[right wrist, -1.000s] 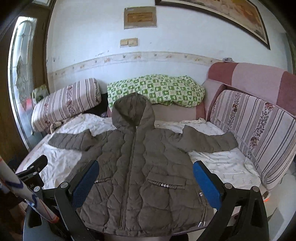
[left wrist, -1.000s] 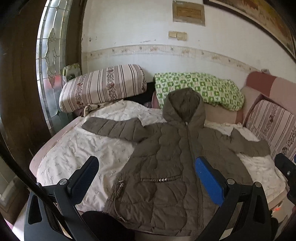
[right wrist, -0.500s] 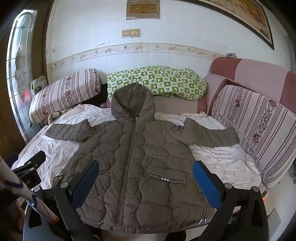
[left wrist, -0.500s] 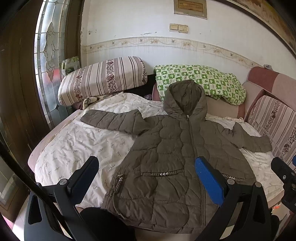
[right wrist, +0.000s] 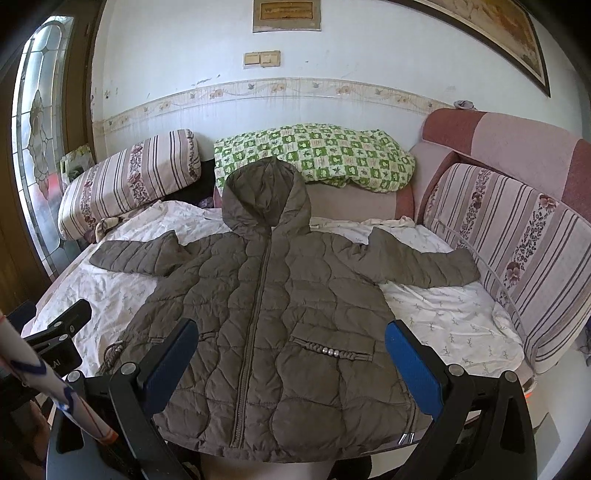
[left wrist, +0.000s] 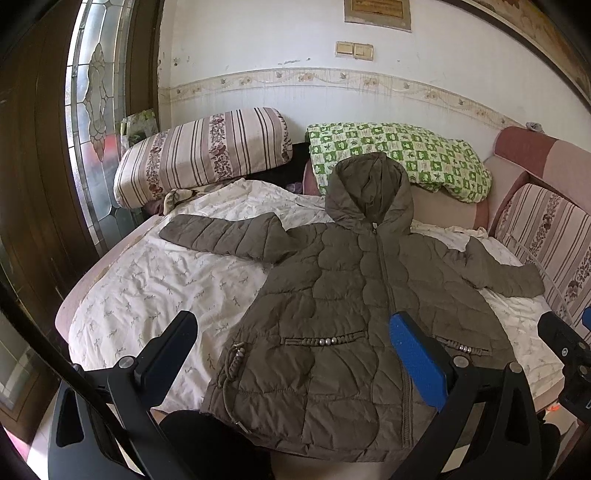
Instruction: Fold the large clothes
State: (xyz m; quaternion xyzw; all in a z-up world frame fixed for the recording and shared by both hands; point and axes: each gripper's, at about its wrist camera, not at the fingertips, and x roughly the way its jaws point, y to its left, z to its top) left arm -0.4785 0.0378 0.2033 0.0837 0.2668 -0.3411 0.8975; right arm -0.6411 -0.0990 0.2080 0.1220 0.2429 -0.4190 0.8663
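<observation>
1. A white plaster wall (right wrist: 166, 66), scuffed and chipped, carries a floral border strip (right wrist: 295, 88) across its width.
2. A double light switch (right wrist: 261, 58) sits under a small framed plaque (right wrist: 286, 14); a larger framed picture (right wrist: 498, 26) hangs at the upper right.
3. A tall leaded-glass window (left wrist: 94, 122) in dark wood framing lets in daylight at the left.
4. The bed (left wrist: 147, 280) has a pale sprigged sheet.
5. A striped bolster (left wrist: 199, 151) and a green checked quilt (right wrist: 325, 155) lie at its head.
6. Striped and pink sofa cushions (right wrist: 517, 236) line the right side.
</observation>
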